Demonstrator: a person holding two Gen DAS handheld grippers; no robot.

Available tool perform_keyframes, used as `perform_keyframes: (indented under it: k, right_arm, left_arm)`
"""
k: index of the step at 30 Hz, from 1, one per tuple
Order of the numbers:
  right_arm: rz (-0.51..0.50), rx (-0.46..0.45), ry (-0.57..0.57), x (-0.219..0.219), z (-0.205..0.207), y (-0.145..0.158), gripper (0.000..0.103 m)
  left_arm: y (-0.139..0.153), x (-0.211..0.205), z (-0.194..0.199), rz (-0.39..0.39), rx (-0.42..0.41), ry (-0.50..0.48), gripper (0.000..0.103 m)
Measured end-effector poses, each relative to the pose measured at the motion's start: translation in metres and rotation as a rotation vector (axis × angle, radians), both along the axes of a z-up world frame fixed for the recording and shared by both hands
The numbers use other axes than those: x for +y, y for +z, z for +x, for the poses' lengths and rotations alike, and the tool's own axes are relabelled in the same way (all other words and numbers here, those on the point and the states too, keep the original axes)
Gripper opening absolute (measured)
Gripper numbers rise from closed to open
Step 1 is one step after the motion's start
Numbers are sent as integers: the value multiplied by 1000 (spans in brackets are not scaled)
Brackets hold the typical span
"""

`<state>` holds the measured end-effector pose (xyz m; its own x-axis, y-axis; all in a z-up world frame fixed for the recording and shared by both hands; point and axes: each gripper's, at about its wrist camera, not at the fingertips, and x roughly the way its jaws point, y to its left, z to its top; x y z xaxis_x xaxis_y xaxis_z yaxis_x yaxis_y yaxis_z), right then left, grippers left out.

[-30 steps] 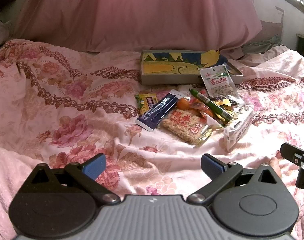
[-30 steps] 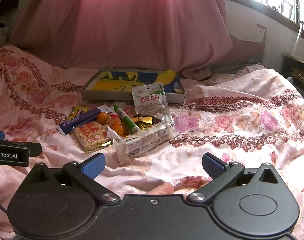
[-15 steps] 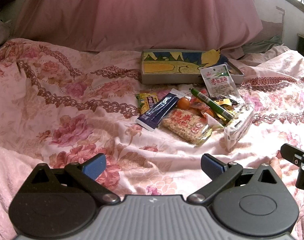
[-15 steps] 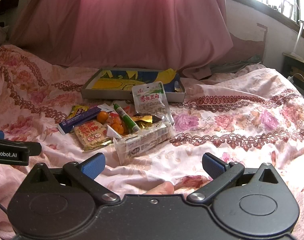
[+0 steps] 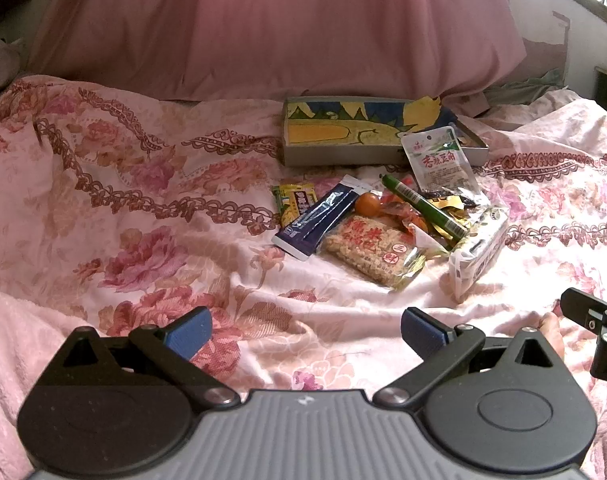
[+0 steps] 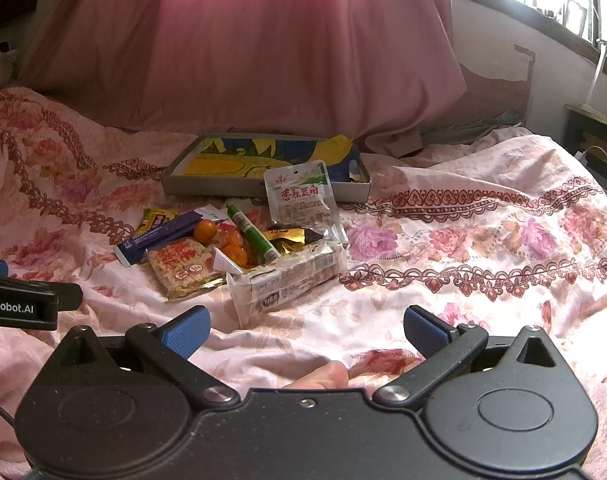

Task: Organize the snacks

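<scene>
**Hovering over a heap of snacks on the flowered bedspread**

Both the left gripper (image 5: 305,334) and the right gripper (image 6: 303,332) hang low above the pink floral bedspread (image 5: 143,208), jaws spread wide, holding nothing. The landmark is a shallow grey cardboard tray with a yellow-and-blue picture inside (image 6: 207,188). Just in front of it lies the snack pile: a white pouch with red lettering (image 6: 301,198) leaning on the tray's front wall, a green tube (image 6: 252,233), small orange fruits (image 6: 205,230), a dark blue sachet (image 5: 319,218), a rice-cracker pack (image 5: 369,248), and a clear wrapped bar (image 6: 287,278) nearest the grippers.
</scene>
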<state>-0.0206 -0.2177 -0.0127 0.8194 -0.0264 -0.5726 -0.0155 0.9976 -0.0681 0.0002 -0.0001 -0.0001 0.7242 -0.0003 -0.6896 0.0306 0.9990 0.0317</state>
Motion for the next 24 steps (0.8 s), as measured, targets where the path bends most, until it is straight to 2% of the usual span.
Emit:
perform_keyframes:
  k: [24]
  right_arm:
    - [-16,13,1,3,1,1,103]
  left_arm:
    - [-5,1,-3,3,31,7,103]
